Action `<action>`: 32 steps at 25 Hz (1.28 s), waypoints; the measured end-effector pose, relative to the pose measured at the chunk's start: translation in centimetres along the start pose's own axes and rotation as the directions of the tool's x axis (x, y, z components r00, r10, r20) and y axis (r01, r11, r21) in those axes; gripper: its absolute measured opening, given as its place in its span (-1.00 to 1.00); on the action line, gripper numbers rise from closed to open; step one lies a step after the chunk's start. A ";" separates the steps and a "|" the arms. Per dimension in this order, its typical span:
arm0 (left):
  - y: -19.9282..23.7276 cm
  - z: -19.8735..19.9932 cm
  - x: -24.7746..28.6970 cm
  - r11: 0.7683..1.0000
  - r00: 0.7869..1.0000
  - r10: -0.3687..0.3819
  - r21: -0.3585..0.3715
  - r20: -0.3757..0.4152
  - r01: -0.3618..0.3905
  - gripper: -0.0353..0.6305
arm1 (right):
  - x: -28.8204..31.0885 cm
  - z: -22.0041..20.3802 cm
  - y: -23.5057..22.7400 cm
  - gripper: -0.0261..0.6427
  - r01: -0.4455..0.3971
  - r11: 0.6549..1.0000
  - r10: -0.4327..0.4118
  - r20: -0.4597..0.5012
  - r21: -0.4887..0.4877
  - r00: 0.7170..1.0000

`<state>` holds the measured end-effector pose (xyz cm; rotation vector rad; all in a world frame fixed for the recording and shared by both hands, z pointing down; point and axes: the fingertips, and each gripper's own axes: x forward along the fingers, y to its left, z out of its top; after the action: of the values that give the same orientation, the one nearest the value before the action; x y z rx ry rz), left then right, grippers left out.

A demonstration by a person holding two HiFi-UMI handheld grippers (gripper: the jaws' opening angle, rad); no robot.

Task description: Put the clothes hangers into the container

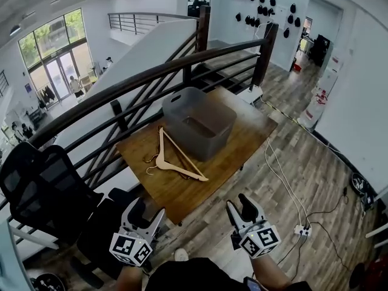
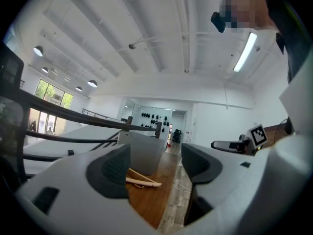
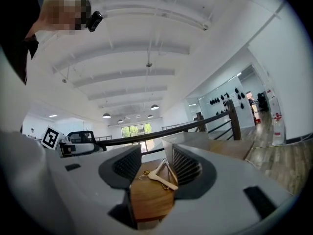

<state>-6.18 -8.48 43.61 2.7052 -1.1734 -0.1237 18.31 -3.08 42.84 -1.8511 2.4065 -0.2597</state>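
- Clothes hangers (image 1: 173, 159) lie flat on the wooden worktop (image 1: 224, 162), just beside the grey container (image 1: 209, 139).
- Left hand-held gripper (image 1: 147, 216) and right hand-held gripper (image 1: 238, 210) hover short of the worktop, jaws wide, empty.

Pale wood hangers (image 1: 162, 157) with brassy hooks on my brown wood-grain table (image 1: 242, 139). Container (image 1: 200, 121) is translucent grey. Left gripper (image 1: 148, 210) and right gripper (image 1: 237, 204): white-grey shells, black ribbed pads, black-and-white square markers. Railing (image 1: 151, 77) dark brown, chair (image 1: 36, 187) black, floor (image 1: 315, 180) grey-brown planks.
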 end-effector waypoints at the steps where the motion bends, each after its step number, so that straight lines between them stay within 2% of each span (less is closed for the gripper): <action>1: 0.7 0.0 0.0 1.000 1.000 0.000 -0.002 -0.002 0.000 0.06 | 0.7 -0.2 0.3 -0.35 -0.002 1.000 0.002 -0.015 0.003 1.000; 9: 4.3 -1.2 -0.1 0.999 1.000 -0.002 -0.037 -0.026 0.001 0.06 | 4.8 -2.6 2.0 -0.35 -0.019 0.999 0.013 -0.133 -0.048 0.991; 15: 6.9 -1.9 -1.0 0.999 0.998 0.013 -0.052 -0.056 -0.016 0.06 | 8.1 -5.0 3.2 -0.36 -0.042 0.998 0.030 -0.207 -0.052 0.978; 22: 9.6 -3.4 -2.3 0.994 0.992 0.085 -0.055 -0.094 -0.091 0.06 | 13.2 -10.0 3.0 -0.37 -0.120 0.986 0.074 -0.338 -0.118 0.938; 28: 10.2 -4.1 -3.0 0.988 0.982 0.129 -0.067 -0.136 -0.139 0.06 | 17.2 -15.1 1.7 -0.39 -0.185 0.975 0.112 -0.441 -0.124 0.890; 32: 10.8 -4.9 -3.6 0.981 0.973 0.164 -0.074 -0.164 -0.178 0.06 | 20.1 -18.0 0.7 -0.39 -0.230 0.958 0.119 -0.496 -0.169 0.860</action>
<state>-15.60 -12.43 50.62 2.4738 -1.3125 0.0606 9.28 -20.90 60.95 -1.8008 3.0359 -0.5102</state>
